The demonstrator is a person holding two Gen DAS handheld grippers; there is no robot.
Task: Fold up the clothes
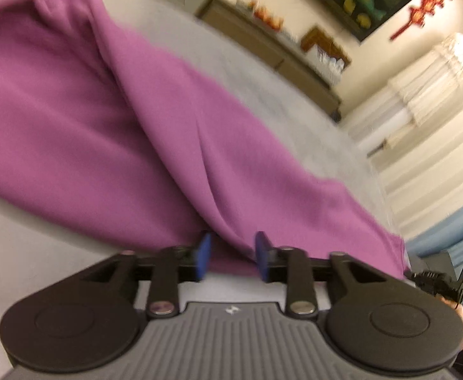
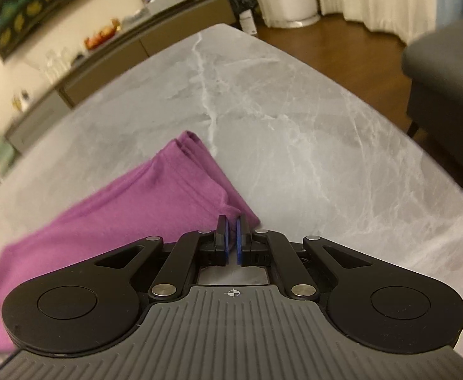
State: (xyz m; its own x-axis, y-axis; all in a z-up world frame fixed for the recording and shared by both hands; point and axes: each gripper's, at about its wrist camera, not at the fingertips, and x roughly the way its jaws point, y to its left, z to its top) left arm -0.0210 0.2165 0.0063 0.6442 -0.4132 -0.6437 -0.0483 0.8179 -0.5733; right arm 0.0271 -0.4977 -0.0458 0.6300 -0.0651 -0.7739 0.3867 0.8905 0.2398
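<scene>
While the left hand-held gripper (image 1: 233, 255) gapes, the right hand-held gripper (image 2: 232, 240) pinches the purple garment (image 2: 142, 202) on the marble table (image 2: 310, 133).

The left claw (image 1: 233, 255) stood partly open, blue pads (image 1: 203, 255) apart, with a fold of the purple garment (image 1: 111, 120) between them, not pinched. The garment lay draped across the grey bench (image 1: 263, 72). The view was blurred.

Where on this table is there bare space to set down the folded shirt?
Bare marble table runs ahead and right of the purple garment, out to the table's far edge and the grey chair. The left side is covered by cloth.
</scene>
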